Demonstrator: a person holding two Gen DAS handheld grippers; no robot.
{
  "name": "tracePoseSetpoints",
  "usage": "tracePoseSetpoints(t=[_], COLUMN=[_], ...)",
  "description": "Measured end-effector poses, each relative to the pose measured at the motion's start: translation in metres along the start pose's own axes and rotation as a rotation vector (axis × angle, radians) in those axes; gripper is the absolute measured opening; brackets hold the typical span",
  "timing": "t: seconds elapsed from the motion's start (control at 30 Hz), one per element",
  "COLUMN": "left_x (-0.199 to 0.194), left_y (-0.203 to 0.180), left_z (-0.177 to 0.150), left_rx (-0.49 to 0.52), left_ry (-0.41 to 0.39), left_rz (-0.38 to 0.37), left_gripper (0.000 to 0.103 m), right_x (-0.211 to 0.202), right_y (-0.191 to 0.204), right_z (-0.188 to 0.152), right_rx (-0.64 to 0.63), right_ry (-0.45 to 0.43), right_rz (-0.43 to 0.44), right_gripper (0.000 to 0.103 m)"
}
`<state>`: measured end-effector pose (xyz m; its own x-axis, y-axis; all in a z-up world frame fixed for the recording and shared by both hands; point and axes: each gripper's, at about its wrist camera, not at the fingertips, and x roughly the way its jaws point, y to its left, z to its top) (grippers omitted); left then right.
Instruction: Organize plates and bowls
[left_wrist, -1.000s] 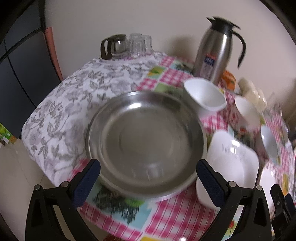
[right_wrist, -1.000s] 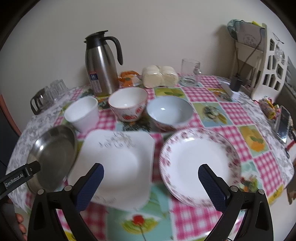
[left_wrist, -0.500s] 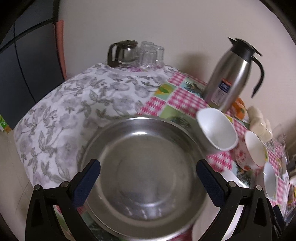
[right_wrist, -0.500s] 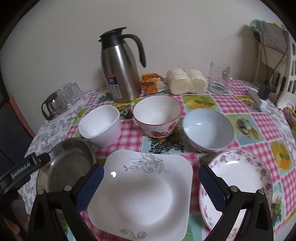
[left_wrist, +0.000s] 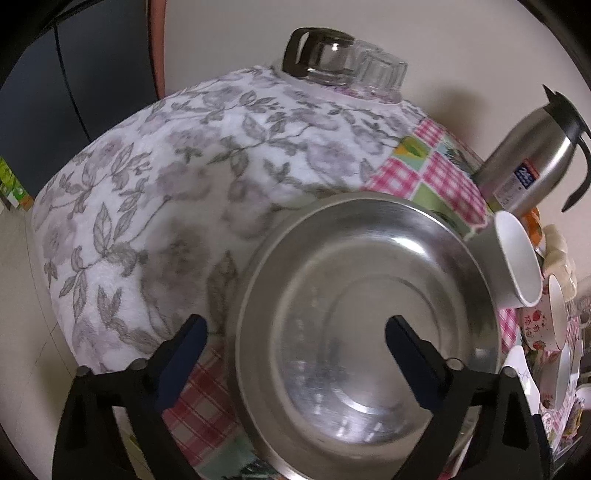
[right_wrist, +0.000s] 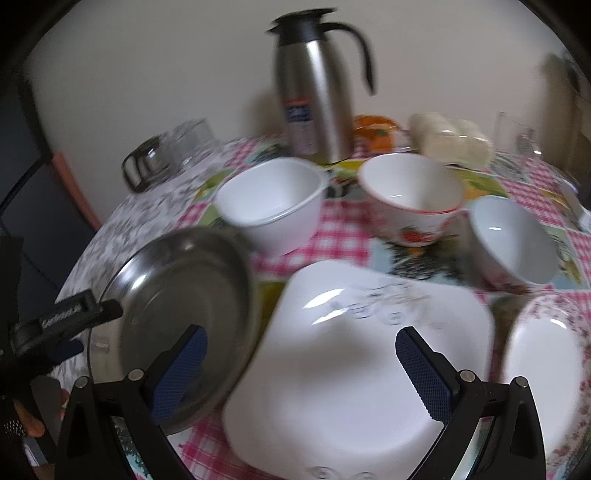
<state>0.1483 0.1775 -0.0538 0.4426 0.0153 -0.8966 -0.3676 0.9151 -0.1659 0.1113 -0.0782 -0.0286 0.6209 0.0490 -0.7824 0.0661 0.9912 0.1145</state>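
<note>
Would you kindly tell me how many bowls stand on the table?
3, in a row behind the square plate: plain white bowl left, strawberry bowl middle, pale blue bowl right. None seems hidden.

The floral plate (right_wrist: 546, 373) is cut off at the right wrist view's right edge.

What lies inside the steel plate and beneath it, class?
The steel plate holds nothing, only reflections. Beneath its rim lie the pink checked tablecloth and a floral cloth; whatever is directly under its base is hidden.
</note>
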Motion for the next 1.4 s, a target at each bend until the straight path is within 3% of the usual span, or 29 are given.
tracePoseSetpoints(t=[0.07,0.13,0.2,0.33,0.43,0.5,0.67,0.77,1.0,1.27,1.4], left_x=[0.007,0.012,0.019,0.023,0.023,0.023,0.019,0.018,0.019,0.021,0.021], left_y=[0.007,0.012,0.018,0.028,0.03,0.034,0.043,0.047,0.054,0.051,0.047], left_z=[0.0,0.0,0.0,0.002,0.003,0.002,0.003,0.004,0.005,0.006,0.006], left_rx=[-0.015,-0.025,-0.042,-0.078,-0.071,-0.075,-0.094,-0.109,-0.132,-0.115,-0.098], left_ry=[0.012,0.027,0.052,0.055,0.047,0.042,0.04,0.042,0.036,0.02,0.004], left_rz=[-0.001,0.0,-0.018,-0.024,-0.015,-0.014,0.03,0.033,0.046,0.066,0.089], left_gripper=[0.094,0.083,0.059,0.047,0.029,0.028,0.026,0.026,0.029,0.033,0.031], right_x=[0.007,0.01,0.012,0.016,0.018,0.019,0.021,0.022,0.031,0.049,0.056], right_y=[0.01,0.015,0.02,0.026,0.028,0.031,0.038,0.043,0.057,0.059,0.062], right_z=[-0.003,-0.004,-0.005,-0.006,-0.005,-0.005,-0.005,-0.005,-0.012,-0.016,-0.015], right_rx=[-0.014,-0.017,-0.02,-0.018,-0.022,-0.022,-0.036,-0.05,-0.086,-0.103,-0.14], right_ry=[0.012,0.019,0.027,0.026,0.027,0.022,0.022,0.026,0.061,0.119,0.14], right_rz=[0.026,0.042,0.043,0.049,0.052,0.054,0.078,0.098,0.123,0.113,0.097], right_gripper=[0.103,0.103,0.103,0.1,0.092,0.088,0.062,0.052,0.045,0.026,0.023])
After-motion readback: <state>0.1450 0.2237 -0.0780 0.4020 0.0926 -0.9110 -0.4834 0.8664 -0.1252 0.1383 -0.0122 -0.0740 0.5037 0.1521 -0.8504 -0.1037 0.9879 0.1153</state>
